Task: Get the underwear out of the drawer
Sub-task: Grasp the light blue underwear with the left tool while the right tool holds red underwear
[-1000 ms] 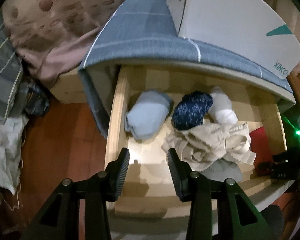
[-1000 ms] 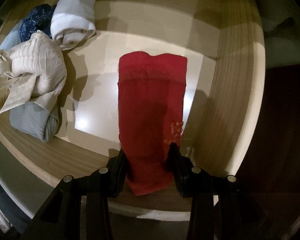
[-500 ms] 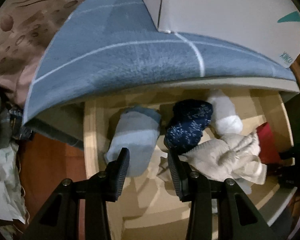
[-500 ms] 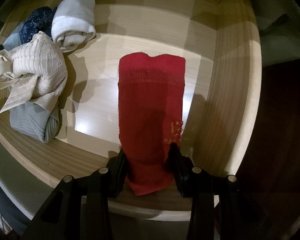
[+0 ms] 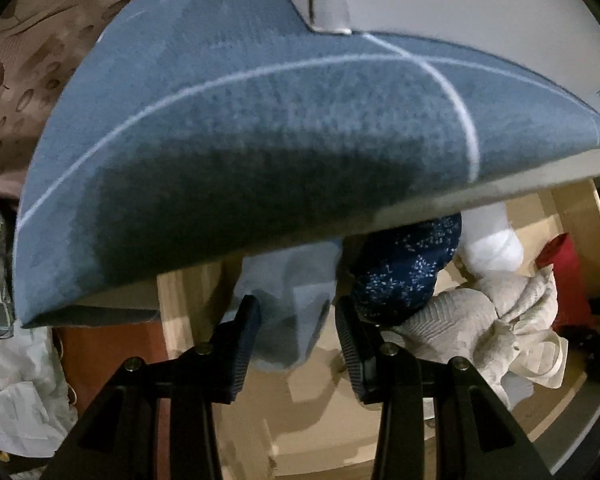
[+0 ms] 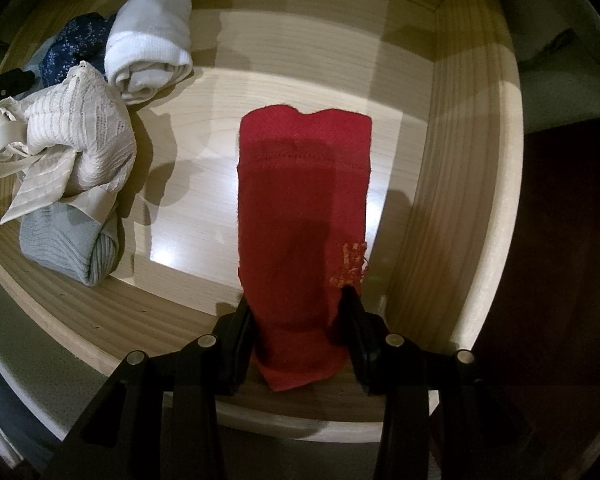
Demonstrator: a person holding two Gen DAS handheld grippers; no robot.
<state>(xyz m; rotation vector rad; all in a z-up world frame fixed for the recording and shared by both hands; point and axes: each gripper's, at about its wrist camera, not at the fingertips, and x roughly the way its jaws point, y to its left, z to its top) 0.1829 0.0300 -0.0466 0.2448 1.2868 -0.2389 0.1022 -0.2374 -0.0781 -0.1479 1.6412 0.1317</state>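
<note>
The wooden drawer (image 6: 460,208) stands open with rolled underwear inside. My right gripper (image 6: 298,308) is shut on a folded red piece (image 6: 304,208) that lies lengthwise on the drawer floor, its near end over the front wall. My left gripper (image 5: 296,316) is open, its jaws on either side of the near end of a light blue roll (image 5: 288,292) at the drawer's left. Beside that roll lie a navy speckled roll (image 5: 404,276), a white roll (image 6: 152,48), a cream lace piece (image 6: 68,152) and a grey roll (image 6: 72,248).
A blue-grey checked cloth (image 5: 240,128) hangs over the surface above the drawer and hides its back left part. A white box (image 5: 460,12) stands on it. Brown patterned fabric (image 5: 28,60) and white bags (image 5: 16,392) lie to the left.
My left gripper has moved forward and down into the drawer, from outside its front to around the light blue roll. The right gripper has stayed shut on the red piece with little movement.
</note>
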